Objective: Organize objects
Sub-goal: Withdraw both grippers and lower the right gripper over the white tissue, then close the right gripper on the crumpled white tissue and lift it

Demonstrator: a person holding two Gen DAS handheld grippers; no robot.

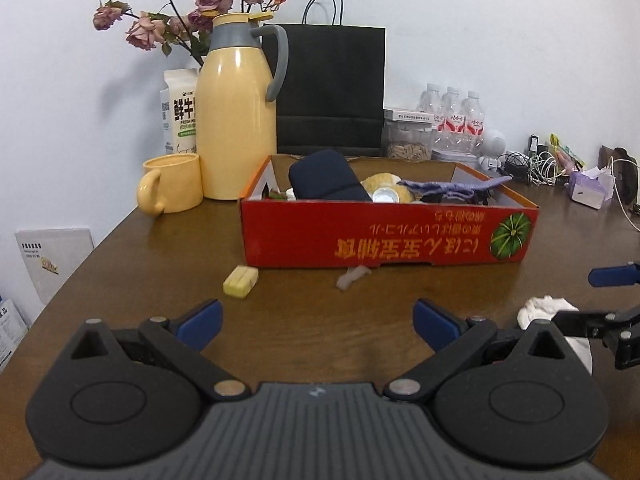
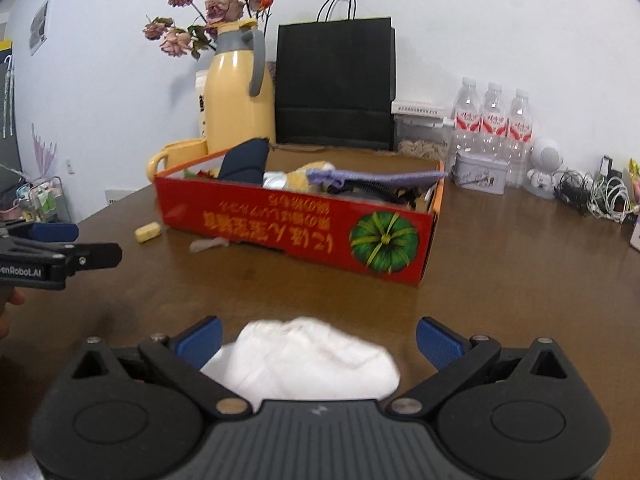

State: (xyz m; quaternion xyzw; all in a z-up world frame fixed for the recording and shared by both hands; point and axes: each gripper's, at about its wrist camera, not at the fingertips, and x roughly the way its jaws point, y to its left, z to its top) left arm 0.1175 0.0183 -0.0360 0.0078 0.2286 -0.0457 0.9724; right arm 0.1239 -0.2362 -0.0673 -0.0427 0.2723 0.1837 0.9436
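Note:
A red cardboard box [image 1: 384, 236] [image 2: 280, 226] stands mid-table, holding a dark blue pouch [image 1: 326, 178], a yellow plush thing [image 1: 384, 184] and a purple cloth [image 1: 452, 189]. In front of it lie a small yellow block [image 1: 240, 282] [image 2: 148, 232] and a pale pinkish scrap [image 1: 352, 276] [image 2: 208, 245]. A crumpled white cloth [image 2: 304, 360] [image 1: 540, 308] lies between the spread fingers of my right gripper [image 2: 318, 340], untouched by the pads. My left gripper [image 1: 318, 322] is open over bare table, and its finger shows at the left edge of the right wrist view.
Behind the box stand a yellow thermos jug [image 1: 236, 120], a yellow mug [image 1: 170, 184], a milk carton [image 1: 180, 112], dried roses, a black paper bag [image 1: 330, 88] and water bottles [image 1: 454, 120]. Tangled cables [image 2: 596, 196] and a metal tin [image 2: 480, 174] sit at the right. The table edge falls away left.

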